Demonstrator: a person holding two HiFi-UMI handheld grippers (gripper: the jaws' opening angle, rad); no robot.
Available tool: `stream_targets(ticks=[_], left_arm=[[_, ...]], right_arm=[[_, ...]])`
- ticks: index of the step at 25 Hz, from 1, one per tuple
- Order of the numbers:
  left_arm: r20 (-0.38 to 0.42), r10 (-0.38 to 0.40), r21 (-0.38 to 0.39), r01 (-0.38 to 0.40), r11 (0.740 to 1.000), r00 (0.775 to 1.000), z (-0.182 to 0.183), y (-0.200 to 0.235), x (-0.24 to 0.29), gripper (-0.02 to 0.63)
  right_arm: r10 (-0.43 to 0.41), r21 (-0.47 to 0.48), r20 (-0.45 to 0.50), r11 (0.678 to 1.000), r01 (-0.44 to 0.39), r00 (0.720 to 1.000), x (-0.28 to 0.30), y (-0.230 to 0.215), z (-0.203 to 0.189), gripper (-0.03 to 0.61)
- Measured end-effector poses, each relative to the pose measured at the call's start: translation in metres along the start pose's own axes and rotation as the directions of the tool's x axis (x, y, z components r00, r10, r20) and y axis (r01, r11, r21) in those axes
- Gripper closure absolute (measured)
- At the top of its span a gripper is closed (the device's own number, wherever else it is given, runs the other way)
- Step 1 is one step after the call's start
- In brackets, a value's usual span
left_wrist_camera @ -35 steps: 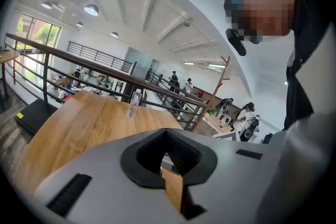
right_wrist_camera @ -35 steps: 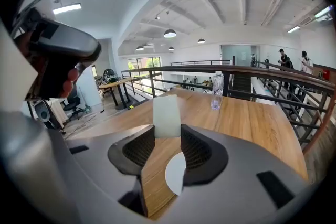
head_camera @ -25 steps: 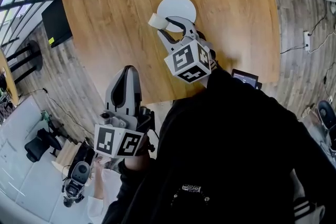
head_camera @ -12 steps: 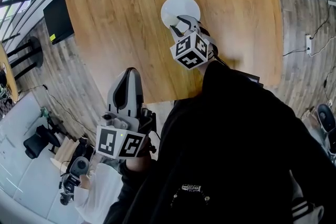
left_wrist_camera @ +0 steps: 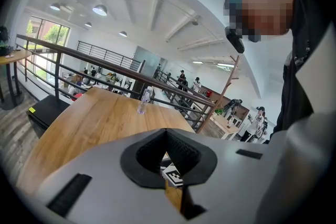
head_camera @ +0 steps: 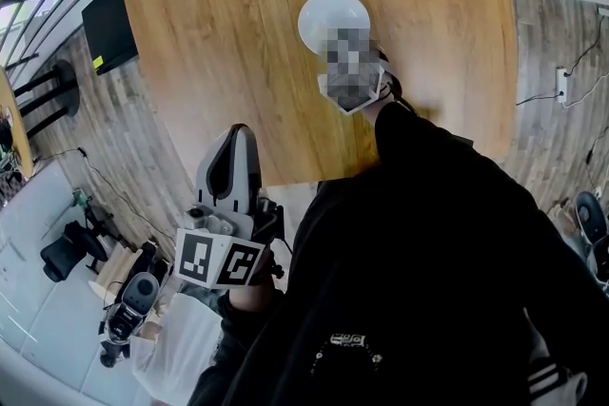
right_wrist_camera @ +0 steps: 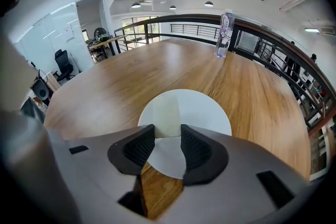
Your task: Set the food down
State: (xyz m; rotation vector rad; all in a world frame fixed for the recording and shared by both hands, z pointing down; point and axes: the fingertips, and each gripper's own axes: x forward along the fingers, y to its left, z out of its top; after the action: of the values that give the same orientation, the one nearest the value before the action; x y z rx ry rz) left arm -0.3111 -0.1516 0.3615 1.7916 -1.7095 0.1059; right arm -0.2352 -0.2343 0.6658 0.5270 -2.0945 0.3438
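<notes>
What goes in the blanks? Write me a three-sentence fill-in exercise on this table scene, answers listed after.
The right gripper grips a pale piece of food over a round ____ plate. The plate lies on a ____ table. The clear thing at the table's far rim is a ____.
Missing words: white; wooden; bottle.

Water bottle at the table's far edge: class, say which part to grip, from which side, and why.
Grip the water bottle round its straight middle, below the cap, with the jaws level. It stands upright and a railing runs behind it, so it is probably best to come from the open table side.
</notes>
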Motion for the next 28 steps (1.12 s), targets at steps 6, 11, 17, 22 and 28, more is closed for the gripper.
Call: stream_targets(ticks=[6, 11, 17, 22, 28], left_arm=[[0.004, 0.001, -0.006, -0.001, 1.0, 1.0, -0.001, 0.0, -0.001, 0.615], [0.006, 0.005, -0.012, -0.005, 1.0, 1.0, -0.003, 0.002, -0.004, 0.615], [0.017, 0.005, -0.009, -0.005, 1.0, 1.0, -0.003, 0.001, -0.006, 0.615], [0.024, -0.01, 0.002, 0.01, 1.0, 1.0, 0.002, -0.004, -0.007, 0.615], [0.037, -0.045, 0.051, 0.043, 0.998, 0.998, 0.004, -0.021, -0.011, 0.615]], right_arm=[[0.0, -0.011, -0.015, 1.0, 0.0, 1.0, 0.005, -0.002, -0.002, 0.413], [0.004, -0.011, -0.029, 1.0, -0.004, 1.0, 0.007, -0.003, -0.003, 0.413], [0.014, -0.011, -0.035, 1.0, -0.015, 0.999, 0.007, 0.001, -0.006, 0.379], [0.02, -0.019, -0.016, 1.0, -0.02, 1.0, 0.0, 0.004, 0.003, 0.347], [0.008, 0.041, 0.032, 0.999, -0.009, 0.999, -0.027, 0.002, 0.008, 0.347]])
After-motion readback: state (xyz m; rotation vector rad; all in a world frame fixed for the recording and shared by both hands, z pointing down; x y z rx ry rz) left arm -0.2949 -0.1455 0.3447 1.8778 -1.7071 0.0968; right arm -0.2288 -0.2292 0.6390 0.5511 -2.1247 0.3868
